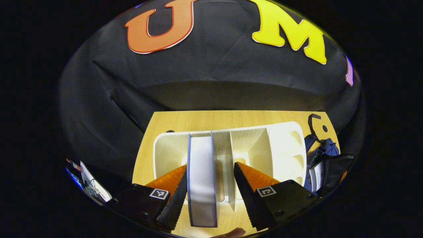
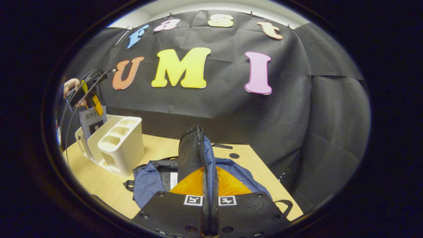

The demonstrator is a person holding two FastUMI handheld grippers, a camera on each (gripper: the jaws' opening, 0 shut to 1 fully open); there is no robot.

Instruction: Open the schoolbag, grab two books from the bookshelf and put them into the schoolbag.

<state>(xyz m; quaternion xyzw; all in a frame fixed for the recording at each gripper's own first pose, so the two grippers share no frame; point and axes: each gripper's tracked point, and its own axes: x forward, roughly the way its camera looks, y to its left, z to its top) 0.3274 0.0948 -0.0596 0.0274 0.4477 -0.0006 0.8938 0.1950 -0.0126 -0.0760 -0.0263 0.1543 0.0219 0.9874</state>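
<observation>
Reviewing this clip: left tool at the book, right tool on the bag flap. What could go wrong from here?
1. The left tool is open astride the book, closer to one finger; closing may skew it against the bookshelf divider.
2. The right tool pinches the schoolbag flap; if it slips, the opening may collapse.

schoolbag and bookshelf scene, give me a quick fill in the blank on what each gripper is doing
1. The right gripper is shut on the flap of the ____.
2. The left gripper is open, its fingers on either side of a ____ standing in the bookshelf.
3. The bookshelf stands on a ____ table.

Missing words: schoolbag; book; wooden
</observation>
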